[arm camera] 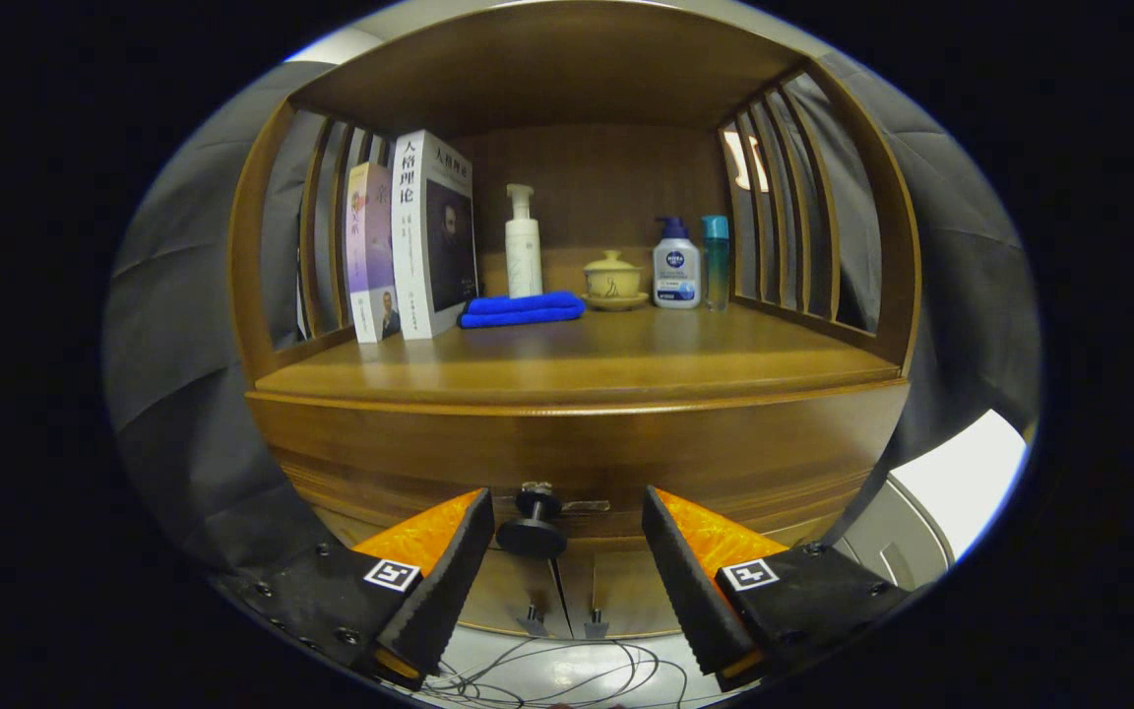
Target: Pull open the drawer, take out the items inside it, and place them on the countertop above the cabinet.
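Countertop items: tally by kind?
Books: 2
Bottles: 3
Cloth: 1
Lidded cup: 1
Total: 7
Gripper open, drawer knob between its fingers, untouched.

dim warm light from above | glare on countertop (577,359) | drawer (577,453) front in shade | strong fisheye bend at edges | gripper (567,522) fingers wide apart, slightly soft

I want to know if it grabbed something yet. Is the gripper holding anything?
No, nothing is held. The gripper is open, and the drawer knob sits between its fingers, nearer one, not pinched.
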A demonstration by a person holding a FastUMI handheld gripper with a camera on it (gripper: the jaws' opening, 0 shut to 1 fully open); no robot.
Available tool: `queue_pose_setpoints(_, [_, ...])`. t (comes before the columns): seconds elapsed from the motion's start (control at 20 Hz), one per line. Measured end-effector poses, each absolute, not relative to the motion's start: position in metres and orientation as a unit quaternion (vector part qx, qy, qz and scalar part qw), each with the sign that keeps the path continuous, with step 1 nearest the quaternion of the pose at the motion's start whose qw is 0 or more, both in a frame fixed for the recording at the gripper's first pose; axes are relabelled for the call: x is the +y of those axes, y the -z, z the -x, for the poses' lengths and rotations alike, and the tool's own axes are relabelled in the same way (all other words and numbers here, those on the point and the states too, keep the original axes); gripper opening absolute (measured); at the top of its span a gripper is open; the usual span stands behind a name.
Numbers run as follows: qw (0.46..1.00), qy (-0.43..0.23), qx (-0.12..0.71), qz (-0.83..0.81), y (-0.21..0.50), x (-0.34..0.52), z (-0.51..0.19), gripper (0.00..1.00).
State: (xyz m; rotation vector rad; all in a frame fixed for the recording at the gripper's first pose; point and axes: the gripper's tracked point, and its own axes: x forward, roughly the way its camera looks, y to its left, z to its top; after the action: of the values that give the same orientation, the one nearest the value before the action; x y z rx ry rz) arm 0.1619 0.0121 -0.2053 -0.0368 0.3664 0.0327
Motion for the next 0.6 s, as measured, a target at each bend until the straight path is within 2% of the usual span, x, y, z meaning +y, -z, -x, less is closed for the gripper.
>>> queue_pose_setpoints(0.35, [0.978,-0.015,0.209,0.021,0.231,0.022,-0.181,0.95])
queue_pose_setpoints(0.4, [0.977,-0.008,0.21,0.022,0.234,0.019,-0.182,0.92])
queue_pose_setpoints(0.5, [0.978,-0.005,0.208,0.022,0.233,0.021,-0.183,0.76])
queue_pose_setpoints(0.55, [0.978,-0.006,0.207,0.02,0.233,0.022,-0.182,0.76])
queue_pose_setpoints(0.6, [0.977,-0.009,0.211,0.021,0.233,0.023,-0.182,0.72])
